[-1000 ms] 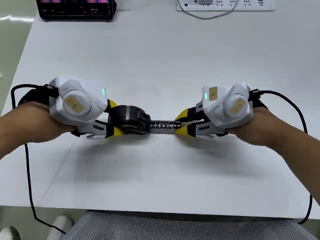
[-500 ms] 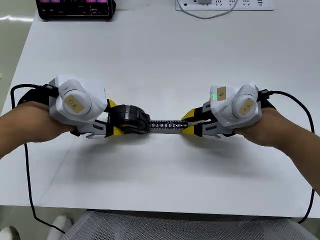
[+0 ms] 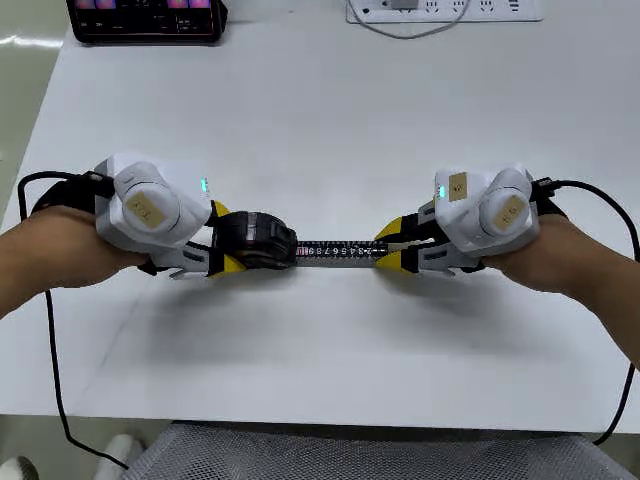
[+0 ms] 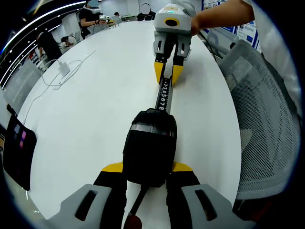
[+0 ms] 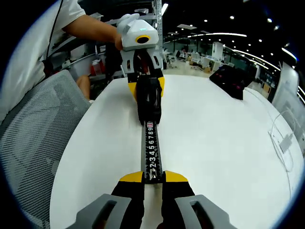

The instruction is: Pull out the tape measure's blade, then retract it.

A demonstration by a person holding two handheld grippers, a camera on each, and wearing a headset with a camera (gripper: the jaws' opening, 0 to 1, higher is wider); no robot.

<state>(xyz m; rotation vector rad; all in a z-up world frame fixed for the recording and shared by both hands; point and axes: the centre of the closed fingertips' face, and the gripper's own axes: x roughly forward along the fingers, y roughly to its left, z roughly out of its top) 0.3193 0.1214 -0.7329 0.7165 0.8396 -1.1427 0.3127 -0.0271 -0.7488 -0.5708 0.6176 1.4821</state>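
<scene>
While both grippers were held low over the white table (image 3: 320, 120), the tape measure (image 3: 255, 240) lay between them, left of centre in the head view.

Left gripper (image 3: 227, 238): jaws closed around the black case of the tape measure, one yellow tip on each side of it. The left gripper view showed the case (image 4: 150, 143) wedged between the two tips, with its blade slot facing away from the gripper.

Right gripper (image 3: 389, 246): jaws clamped on the free end of the blade (image 3: 338, 250). In the right gripper view the yellow tips met over the blade end (image 5: 151, 148), and printed numbers 2 to 9 ran from there toward the case.

Blade: partly drawn out, straight and roughly level, spanning the gap from the case to the right gripper. Whether it touched the tabletop could not be told.

A hand (image 3: 60, 250) held the left gripper, and the other hand (image 3: 535, 262) held the right one. A black cable (image 3: 48, 340) trailed from the left side over the table's near edge.

Far edge of the table: a dark screen device (image 3: 145, 18) at the left and a white power strip (image 3: 445, 10) at the right, both well apart from the work. A grey mesh chair (image 3: 350, 455) showed below the near edge.
</scene>
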